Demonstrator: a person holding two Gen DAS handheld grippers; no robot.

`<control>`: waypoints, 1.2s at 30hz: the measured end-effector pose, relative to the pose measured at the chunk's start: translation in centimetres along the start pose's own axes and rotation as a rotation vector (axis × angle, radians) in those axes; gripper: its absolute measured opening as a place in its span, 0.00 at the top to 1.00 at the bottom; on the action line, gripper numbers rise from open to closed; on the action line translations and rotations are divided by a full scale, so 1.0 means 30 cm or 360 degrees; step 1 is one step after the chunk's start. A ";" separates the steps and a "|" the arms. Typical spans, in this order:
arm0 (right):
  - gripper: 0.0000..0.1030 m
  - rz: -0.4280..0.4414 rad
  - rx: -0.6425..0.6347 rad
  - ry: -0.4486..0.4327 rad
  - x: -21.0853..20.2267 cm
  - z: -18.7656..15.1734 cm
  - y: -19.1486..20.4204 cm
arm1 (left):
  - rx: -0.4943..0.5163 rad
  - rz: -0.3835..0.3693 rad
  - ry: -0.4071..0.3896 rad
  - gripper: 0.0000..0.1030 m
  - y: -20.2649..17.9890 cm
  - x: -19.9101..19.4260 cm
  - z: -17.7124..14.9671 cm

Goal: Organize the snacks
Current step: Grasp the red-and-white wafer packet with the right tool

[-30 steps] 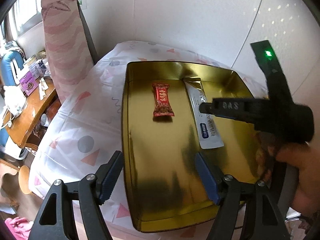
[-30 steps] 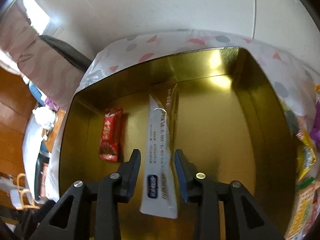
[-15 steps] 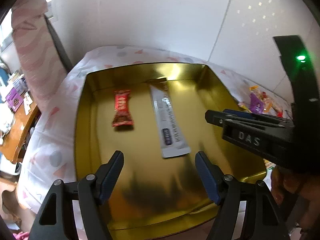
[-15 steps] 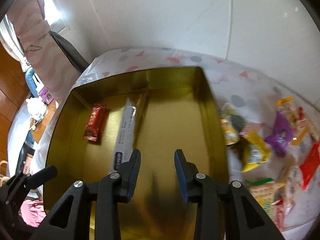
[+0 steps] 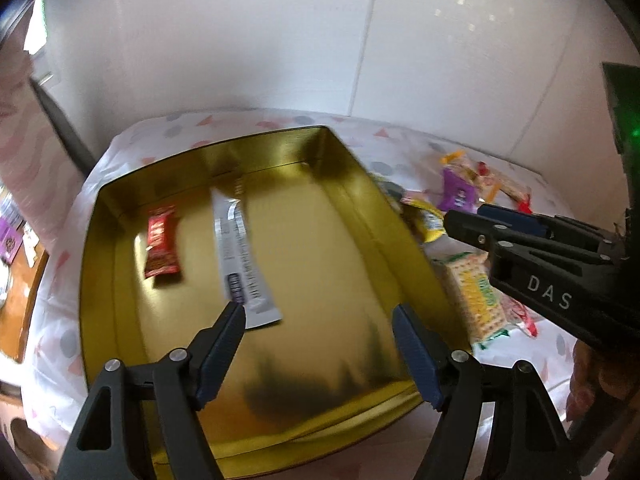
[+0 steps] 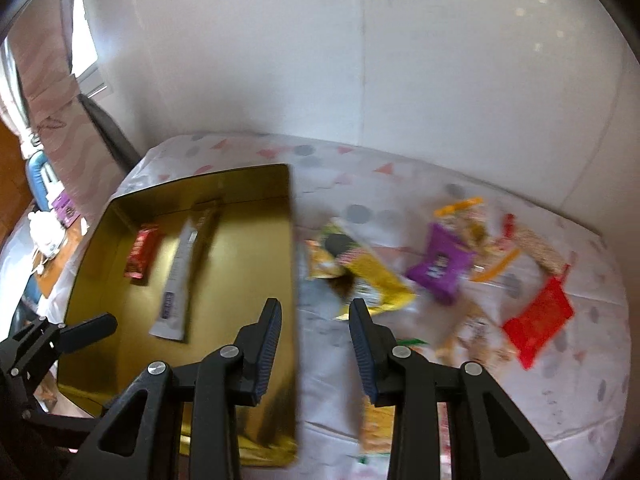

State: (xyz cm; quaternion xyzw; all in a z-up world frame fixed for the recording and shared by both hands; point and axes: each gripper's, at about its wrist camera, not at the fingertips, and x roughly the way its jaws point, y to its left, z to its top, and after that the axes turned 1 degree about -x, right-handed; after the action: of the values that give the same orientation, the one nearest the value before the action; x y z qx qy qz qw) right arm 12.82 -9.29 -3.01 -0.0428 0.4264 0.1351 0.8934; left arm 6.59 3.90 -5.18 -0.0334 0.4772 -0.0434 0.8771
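Left wrist view: hovering the left gripper [image 5: 318, 312] above the near half of the gold tin [image 5: 256, 144], jaws standing wide and just now opening a touch further, with nothing between them. Showing the red bar [image 5: 162, 246] and the white sachet [image 5: 244, 256] lying side by side, not touching, toward the far left of the tin's floor, so probably counting as two snacks already sorted. Now also taking in the loose pile on the patterned cloth [image 5: 404, 136] right of the tin, the purple packet [image 5: 458, 196] and the green-and-yellow cracker pack [image 5: 476, 292] among them. Differing from a second ago, when only the tin and the cloth to its left were showing. Catching the right gripper [image 5: 464, 220] out over that pile, past the tin's right wall, rather than above the sachet as before.

Right wrist view: aiming the right gripper [image 6: 314, 312] down at the tin's right wall [image 6: 292, 240] and the cloth just beside it, jaws standing narrow and gripping nothing. Leaving the sachet [image 6: 178, 280], which was lying between the fingers a second ago, well off to the left inside the tin beside the red bar [image 6: 140, 254]. Bringing the yellow packet [image 6: 372, 276] into line just beyond the fingertips, with the purple packet [image 6: 440, 268] and a red packet [image 6: 538, 324] further right. Likely swinging across for the next pick, though blurring too much to tell which packet. Glimpsing the left gripper [image 6: 92, 328] at the tin's near-left edge.
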 end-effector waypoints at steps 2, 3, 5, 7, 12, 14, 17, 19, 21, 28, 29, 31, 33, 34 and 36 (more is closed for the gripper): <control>0.66 -0.0023 0.0028 -0.0010 -0.020 -0.015 -0.042 | 0.0040 -0.0016 -0.0002 0.26 -0.039 0.001 0.005; 0.66 -0.0044 0.0045 -0.0013 -0.030 -0.025 -0.067 | 0.0058 -0.0028 -0.0003 0.25 -0.056 0.001 0.007; 0.66 -0.0072 0.0081 -0.0011 -0.044 -0.043 -0.116 | 0.0096 -0.0039 -0.0003 0.22 -0.094 0.002 0.012; 0.65 -0.0092 0.0132 -0.0002 -0.055 -0.067 -0.173 | 0.0134 -0.0057 0.0000 0.22 -0.132 0.005 0.018; 0.65 -0.0143 0.0284 0.0027 -0.065 -0.137 -0.321 | 0.0215 -0.0083 0.0010 0.22 -0.207 0.017 0.026; 0.64 -0.0158 0.0348 0.0045 -0.064 -0.167 -0.378 | 0.0237 -0.0092 0.0019 0.21 -0.235 0.025 0.029; 0.61 -0.0146 0.0464 0.0067 -0.059 -0.216 -0.461 | 0.0258 -0.0107 0.0038 0.21 -0.266 0.037 0.027; 0.61 -0.0125 0.0517 0.0092 -0.052 -0.249 -0.501 | 0.0275 -0.0109 0.0049 0.21 -0.285 0.044 0.025; 0.61 -0.0105 0.0531 0.0114 -0.041 -0.266 -0.517 | 0.0295 -0.0111 0.0062 0.21 -0.309 0.052 0.026; 0.37 0.0019 0.0398 0.0187 -0.014 -0.277 -0.459 | 0.0319 -0.0097 0.0080 0.19 -0.364 0.071 0.032; 0.37 -0.0001 0.0351 0.0204 -0.005 -0.279 -0.442 | 0.0312 -0.0093 0.0080 0.18 -0.367 0.073 0.034; 0.37 0.0001 0.0303 0.0237 0.014 -0.285 -0.425 | 0.0293 -0.0093 0.0083 0.18 -0.368 0.075 0.036; 0.37 0.0003 0.0284 0.0270 0.039 -0.297 -0.419 | 0.0276 -0.0088 0.0090 0.18 -0.369 0.078 0.035; 0.37 -0.0004 0.0280 0.0289 0.052 -0.305 -0.422 | 0.0271 -0.0086 0.0096 0.18 -0.370 0.080 0.034; 0.45 0.0041 0.0286 0.0294 0.069 -0.318 -0.424 | 0.0267 -0.0093 0.0103 0.18 -0.374 0.081 0.032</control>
State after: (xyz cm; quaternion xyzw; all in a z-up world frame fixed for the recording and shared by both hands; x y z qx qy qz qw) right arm 10.44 -22.91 -11.12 0.0306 0.5179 0.1034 0.8486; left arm 8.22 -7.51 -5.57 0.0277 0.4987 -0.1098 0.8593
